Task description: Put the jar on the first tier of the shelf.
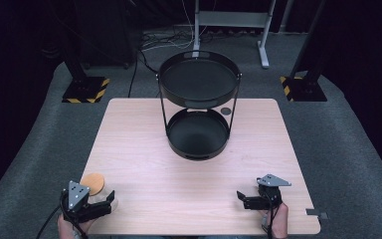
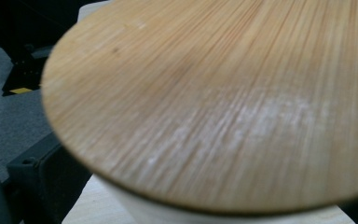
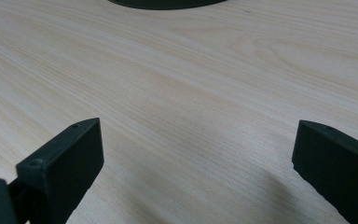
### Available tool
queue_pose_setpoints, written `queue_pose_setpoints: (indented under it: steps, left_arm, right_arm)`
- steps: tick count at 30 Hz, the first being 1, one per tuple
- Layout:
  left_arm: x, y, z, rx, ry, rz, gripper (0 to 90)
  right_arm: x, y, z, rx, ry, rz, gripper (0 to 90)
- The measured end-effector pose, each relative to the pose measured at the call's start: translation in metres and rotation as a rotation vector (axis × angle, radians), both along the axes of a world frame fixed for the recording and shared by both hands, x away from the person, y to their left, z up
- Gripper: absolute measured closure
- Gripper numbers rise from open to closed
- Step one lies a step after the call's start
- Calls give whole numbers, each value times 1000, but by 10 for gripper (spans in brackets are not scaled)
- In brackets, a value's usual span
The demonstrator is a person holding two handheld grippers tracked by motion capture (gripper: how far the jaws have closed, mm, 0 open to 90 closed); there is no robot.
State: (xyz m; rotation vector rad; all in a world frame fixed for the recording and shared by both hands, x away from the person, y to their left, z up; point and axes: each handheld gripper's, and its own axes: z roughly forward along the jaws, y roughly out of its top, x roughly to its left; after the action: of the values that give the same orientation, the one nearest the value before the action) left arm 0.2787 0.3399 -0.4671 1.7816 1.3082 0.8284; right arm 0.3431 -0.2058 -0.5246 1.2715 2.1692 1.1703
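A jar with a round bamboo lid (image 1: 93, 183) and a pale clear body stands at the table's front left corner. My left gripper (image 1: 104, 201) is open, its jaws on either side of the jar's body. In the left gripper view the lid (image 2: 214, 102) is very close and one black finger (image 2: 46, 182) sits beside the jar wall; whether it touches is unclear. My right gripper (image 1: 241, 199) rests low at the front right, open, with only bare table between its fingers (image 3: 65, 158). A black two-tier round tray stand (image 1: 199, 144) stands at the table's middle back.
The light wooden table (image 1: 144, 149) is bare between the grippers and the stand. A small dark disc (image 1: 225, 110) lies behind the stand's right post. A grey bracket (image 1: 318, 214) sticks out at the table's front right edge. Grey carpet and black stand feet surround the table.
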Motion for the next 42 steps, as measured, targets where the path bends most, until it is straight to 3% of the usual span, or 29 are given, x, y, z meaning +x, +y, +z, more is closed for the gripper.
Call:
queue_pose_setpoints:
  steps: [8,15,18,24,36,42]
  left_arm:
    - [3,1,-3,0,14,36,2]
    - [0,3,-6,-46,6,10,188]
    - [1,2,-6,-42,3,-4,244]
    - [2,3,-6,-57,7,-17,253]
    - [3,-6,-3,-46,18,-38,255]
    - [4,-10,3,-49,2,-47,255]
  right_arm:
    - [0,0,0,4,-1,0,15]
    - [0,0,0,5,0,3,16]
    - [0,0,0,6,-1,4,16]
    - [0,-1,0,10,-1,1,16]
    - [0,0,0,2,0,3,16]
    - [0,0,0,2,2,6,16]
